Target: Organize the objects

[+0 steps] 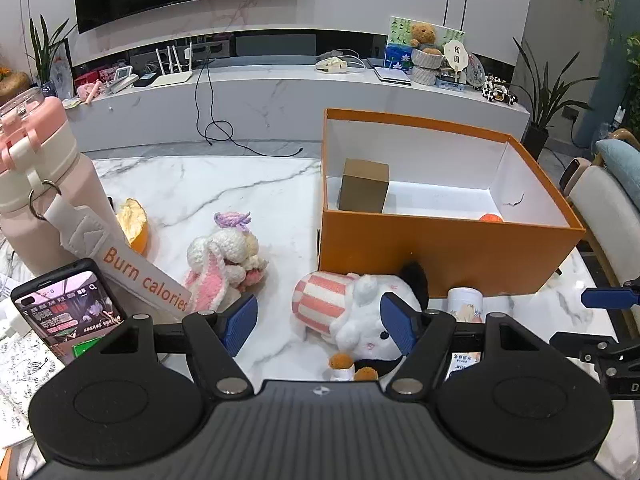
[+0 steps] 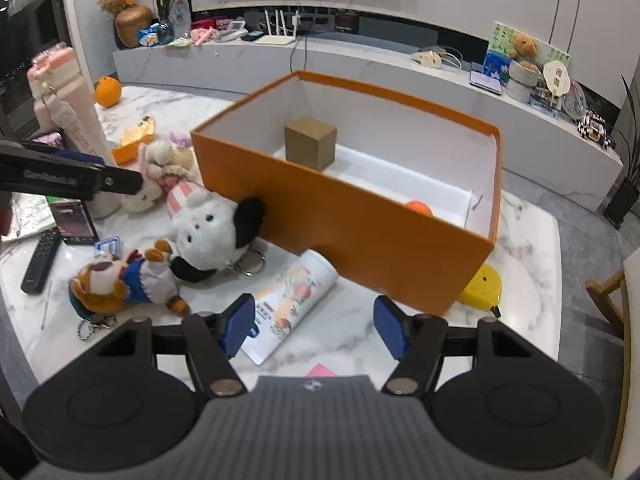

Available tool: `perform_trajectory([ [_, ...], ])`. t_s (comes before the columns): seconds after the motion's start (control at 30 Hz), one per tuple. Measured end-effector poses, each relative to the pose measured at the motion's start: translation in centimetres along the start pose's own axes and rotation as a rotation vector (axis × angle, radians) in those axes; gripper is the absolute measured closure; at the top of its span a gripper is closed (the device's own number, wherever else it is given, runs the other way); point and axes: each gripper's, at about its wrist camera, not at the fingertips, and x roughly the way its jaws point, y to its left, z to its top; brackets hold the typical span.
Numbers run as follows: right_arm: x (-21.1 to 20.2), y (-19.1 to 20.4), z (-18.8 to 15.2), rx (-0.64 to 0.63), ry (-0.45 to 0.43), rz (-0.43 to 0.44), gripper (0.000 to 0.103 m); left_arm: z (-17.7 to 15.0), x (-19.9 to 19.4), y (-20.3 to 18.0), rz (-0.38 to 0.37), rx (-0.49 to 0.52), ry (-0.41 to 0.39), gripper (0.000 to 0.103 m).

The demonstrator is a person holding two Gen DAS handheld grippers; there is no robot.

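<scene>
your left gripper [image 1: 318,322] is spread wide and grasps nothing; its blue pads [image 1: 240,322] hang over the marble table [image 1: 248,196], and the right pad sits in front of the white plush [image 1: 360,312]. that plush lies on its side just in front of the orange box [image 1: 452,248], its striped pink hat toward the left, its black ear up against the box's near wall, so its long axis runs roughly along that wall. left of it the crocheted bunny [image 1: 226,258] lies on the table, purple tuft pointing away from you. further left stand the pink bottle [image 1: 40,184] with its "burn calories" strap and, beside it, a phone [image 1: 70,310] with a lit screen.

your right gripper [image 2: 316,326] is likewise released, both fingers well apart and empty. between and just beyond them lies the printed tube [image 2: 294,294], flat on the table, long axis slanting from near left to far right, its far end touching or almost touching the orange box. the small fox plush [image 2: 120,282] lies to the left, beside the white plush. a yellow tape measure [image 2: 482,284] peeks out at the box's right corner.

inside the box a brown cardboard cube [image 2: 310,142] stands near the far corner, and an orange ball [image 2: 420,207] shows low against the near wall. a black remote [image 2: 40,260] lies at the table's left edge.
</scene>
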Motion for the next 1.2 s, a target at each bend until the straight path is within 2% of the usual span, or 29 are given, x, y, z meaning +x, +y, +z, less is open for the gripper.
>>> perform_trajectory([
  [0.87, 2.7, -0.3, -0.3, -0.004, 0.041, -0.016, 0.035, -0.8, 3.1, -0.8, 0.024, 0.060, 0.101, 0.020],
  [1.07, 4.9, -0.3, -0.4, 0.053, 0.080, 0.005, 0.035, -2.0, 4.6, -0.2, 0.012, 0.088, 0.181, 0.019],
  [1.2, 7.0, -0.4, -0.4, 0.119, 0.116, 0.022, 0.035, -2.6, 4.3, -0.7, -0.032, 0.140, 0.213, 0.018],
])
